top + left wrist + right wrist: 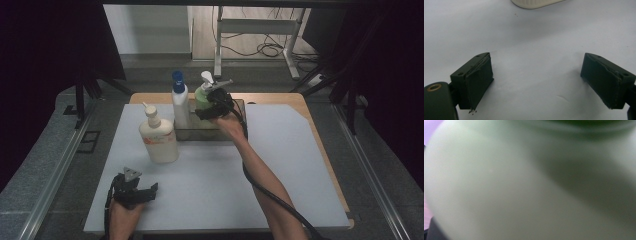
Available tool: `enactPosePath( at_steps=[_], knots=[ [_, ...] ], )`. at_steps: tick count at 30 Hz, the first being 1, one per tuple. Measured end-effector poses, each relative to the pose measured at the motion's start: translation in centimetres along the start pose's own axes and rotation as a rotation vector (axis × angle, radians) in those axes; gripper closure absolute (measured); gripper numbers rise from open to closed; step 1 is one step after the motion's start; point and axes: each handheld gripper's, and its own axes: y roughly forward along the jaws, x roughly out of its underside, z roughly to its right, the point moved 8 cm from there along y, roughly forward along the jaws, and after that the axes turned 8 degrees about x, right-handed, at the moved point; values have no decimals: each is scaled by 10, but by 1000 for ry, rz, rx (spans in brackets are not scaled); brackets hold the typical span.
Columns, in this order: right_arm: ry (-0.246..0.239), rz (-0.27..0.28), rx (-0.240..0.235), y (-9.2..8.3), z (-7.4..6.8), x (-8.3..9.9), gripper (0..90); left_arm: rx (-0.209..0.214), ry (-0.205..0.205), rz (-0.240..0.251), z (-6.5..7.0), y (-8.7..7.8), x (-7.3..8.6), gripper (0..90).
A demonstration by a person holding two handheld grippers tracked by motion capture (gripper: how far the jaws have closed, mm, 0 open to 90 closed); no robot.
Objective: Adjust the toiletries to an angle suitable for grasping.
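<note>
A pale sheet covers the wooden table; grey carpet and a desk frame lie beyond. Right tongs clamp the green pump bottle in the dark tray at twelve o'clock (cream bottle at ten). Left tongs rest apart, at seven.

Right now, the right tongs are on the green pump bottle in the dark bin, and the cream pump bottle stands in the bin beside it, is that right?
Not quite. The cream pump bottle stands outside the dark bin, on the white tabletop, as the high view shows. The right tongs are indeed at the green pump bottle.
</note>
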Motion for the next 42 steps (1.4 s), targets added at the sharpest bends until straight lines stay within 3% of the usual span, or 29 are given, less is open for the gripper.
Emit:
enactPosePath(
  at_steps=[25, 34, 38, 42],
  knots=[
    [20, -53, -15, 13, -1, 16, 120, 0, 0, -1, 0, 0, 0, 100],
    [37, -39, -18, 14, -1, 17, 110, 0, 0, -1, 0, 0, 0, 100],
    [62, -33, -53, 14, -3, 16, 44, -1, 1, -1, 0, 0, 0, 100],
    [38, -37, -60, 13, -5, 18, 0, -1, 1, -1, 0, 0, 0, 100]
  ],
)
